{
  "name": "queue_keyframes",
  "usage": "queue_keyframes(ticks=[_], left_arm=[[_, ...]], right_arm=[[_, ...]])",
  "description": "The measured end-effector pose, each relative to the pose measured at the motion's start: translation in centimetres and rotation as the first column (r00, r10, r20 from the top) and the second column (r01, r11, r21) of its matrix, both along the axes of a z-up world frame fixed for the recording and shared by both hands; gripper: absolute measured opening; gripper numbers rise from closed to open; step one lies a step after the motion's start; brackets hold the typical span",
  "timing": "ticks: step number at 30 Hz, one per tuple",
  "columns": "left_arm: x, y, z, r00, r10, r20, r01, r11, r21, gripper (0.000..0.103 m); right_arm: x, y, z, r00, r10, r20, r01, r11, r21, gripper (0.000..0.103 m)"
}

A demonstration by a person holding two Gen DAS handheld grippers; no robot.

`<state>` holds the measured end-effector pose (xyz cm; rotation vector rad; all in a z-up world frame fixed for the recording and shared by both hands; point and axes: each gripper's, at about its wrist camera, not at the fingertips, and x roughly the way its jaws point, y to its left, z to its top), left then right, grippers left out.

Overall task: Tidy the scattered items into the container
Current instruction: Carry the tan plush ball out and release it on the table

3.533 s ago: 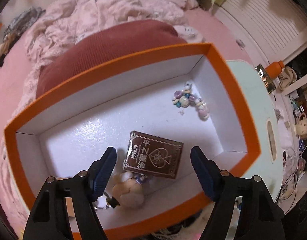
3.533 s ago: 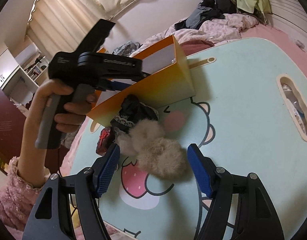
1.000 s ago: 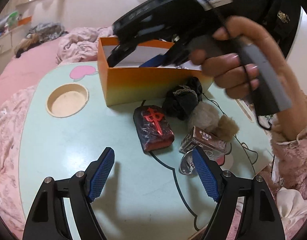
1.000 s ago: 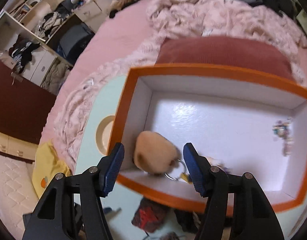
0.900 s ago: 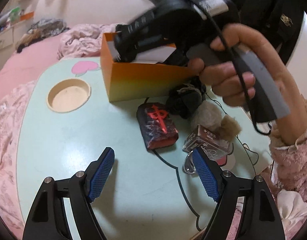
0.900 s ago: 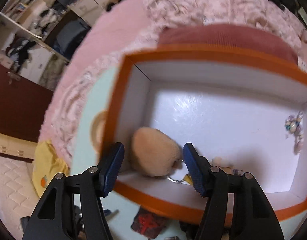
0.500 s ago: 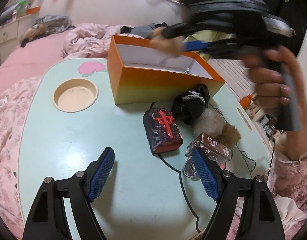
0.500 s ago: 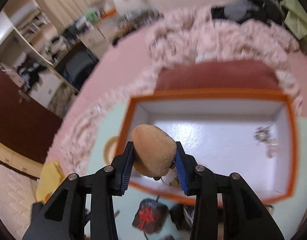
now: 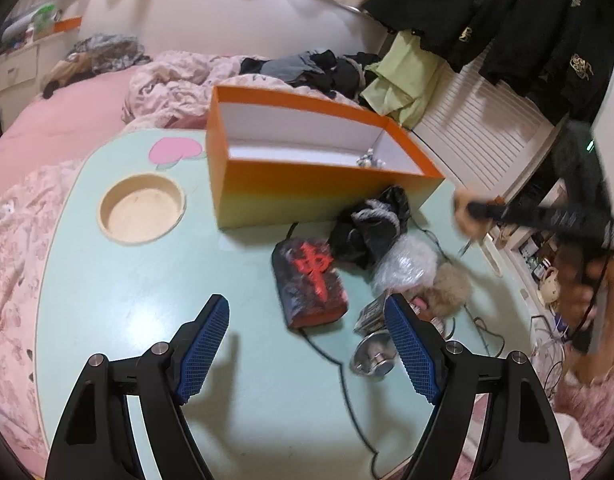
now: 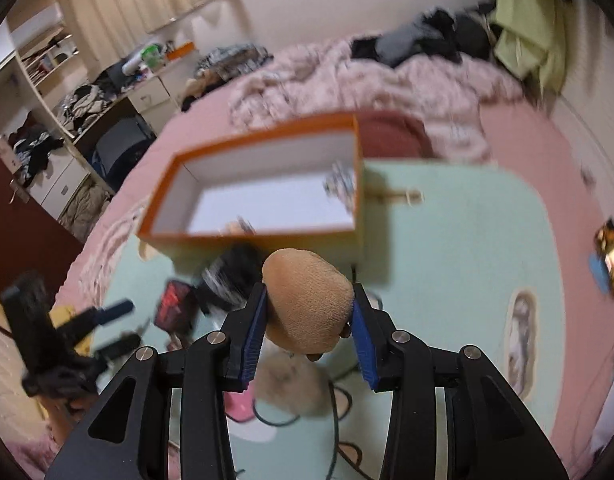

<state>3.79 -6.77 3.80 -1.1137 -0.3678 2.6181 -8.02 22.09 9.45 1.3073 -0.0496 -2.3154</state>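
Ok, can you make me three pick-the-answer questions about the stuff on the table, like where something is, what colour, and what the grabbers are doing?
1. Where is the dark block with the red sign?
A. inside the box
B. on the table in front of the box
C. on the bed

2. What colour is the box rim?
A. orange
B. blue
C. green

3. What is the right gripper doing?
A. open, empty
B. shut on the tan plush toy
C. shut on the black cloth

Answers:
1 B, the dark block lies on the table before the box.
2 A, its rim is orange.
3 B, the right gripper pinches the tan plush toy; the left gripper is open.
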Motion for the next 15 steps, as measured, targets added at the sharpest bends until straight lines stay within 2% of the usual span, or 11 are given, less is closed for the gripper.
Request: queue_keyframes(ticks=[4,7,10,11,13,14,15], left_arm=[[-1.0,1.4,3.2,0.998,-0.012,-0.063,0.011,1.000,-0.025,0.080],[-3.6,3.2,6.2,0.996,-0.025,-0.088,0.018,0.997,-0.077,0.080],[-8.3,5.6,8.2,0.999,-0.046,-0.020,0.044,0.993,-0.108,0.080],[-10.1,6.5,8.4,0.998,-0.057,0.014,0.058,0.992,-0.111,0.080],[-13.8,8.1,8.1,0.994,-0.062,0.091,0.070,0.993,-0.090,0.079],[-15.5,8.6,7.6,0.990,-0.056,0.132,0.066,0.995,-0.070,0.078],[-17.2,9.1,6.9,0.982,-0.054,0.179,0.064,0.997,-0.049,0.070]], right_arm=[[0.0,0.1,-2.8,0.998,-0.003,0.058,0.003,1.000,0.002,0.045],[0.7,0.2,-3.6,1.000,-0.007,0.024,0.008,1.000,-0.015,0.046],[2.3,0.1,-2.8,0.998,0.049,-0.043,-0.052,0.995,-0.079,0.048],[2.8,0.3,-2.4,0.996,0.052,-0.066,-0.058,0.993,-0.099,0.057],[3.8,1.3,-1.4,0.989,-0.013,-0.150,-0.004,0.993,-0.115,0.066],[4.3,2.0,-0.8,0.978,-0.063,-0.201,0.040,0.992,-0.119,0.066],[4.6,2.5,-0.4,0.970,-0.088,-0.226,0.061,0.990,-0.126,0.066]])
